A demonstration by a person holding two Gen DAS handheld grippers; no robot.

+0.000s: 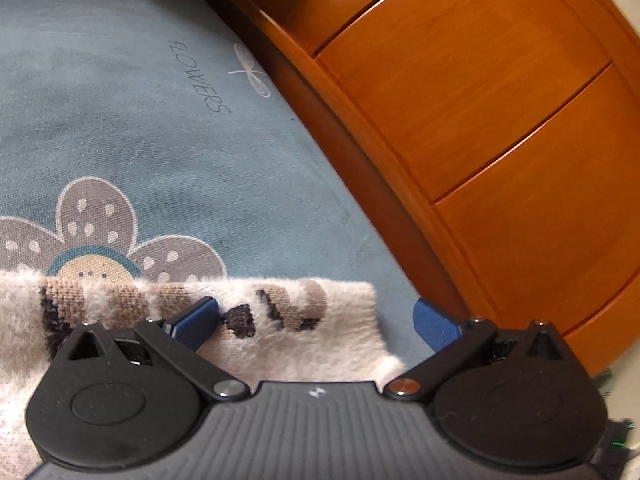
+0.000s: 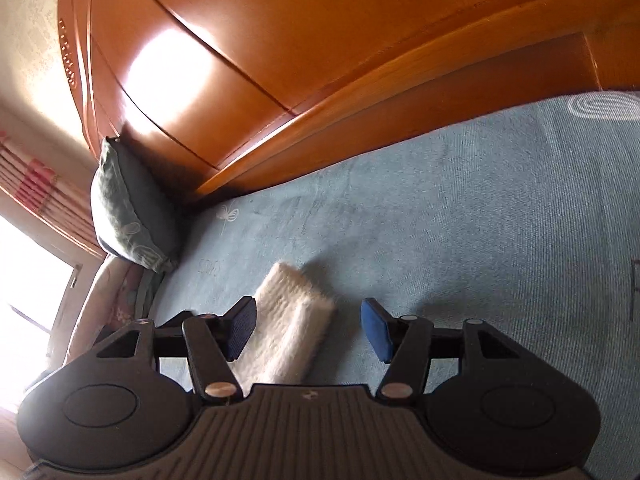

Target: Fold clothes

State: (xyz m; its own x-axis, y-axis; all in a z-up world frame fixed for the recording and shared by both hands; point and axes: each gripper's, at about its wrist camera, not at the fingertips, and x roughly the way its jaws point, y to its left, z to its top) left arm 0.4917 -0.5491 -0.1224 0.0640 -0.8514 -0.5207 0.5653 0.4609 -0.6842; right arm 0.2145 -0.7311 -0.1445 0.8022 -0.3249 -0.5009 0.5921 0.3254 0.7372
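Both the left gripper (image 1: 316,320) and right gripper (image 2: 308,330) hover, jaws spread, over the fuzzy cream garment (image 1: 304,340) near the bed's (image 1: 160,120) wooden-cabinet edge.

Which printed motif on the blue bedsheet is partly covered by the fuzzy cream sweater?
The grey spotted-petal flower: the fuzzy cream sweater overlaps its lower edge. The white dragonfly outline lies fully exposed, farther away beside the orange wooden drawers.
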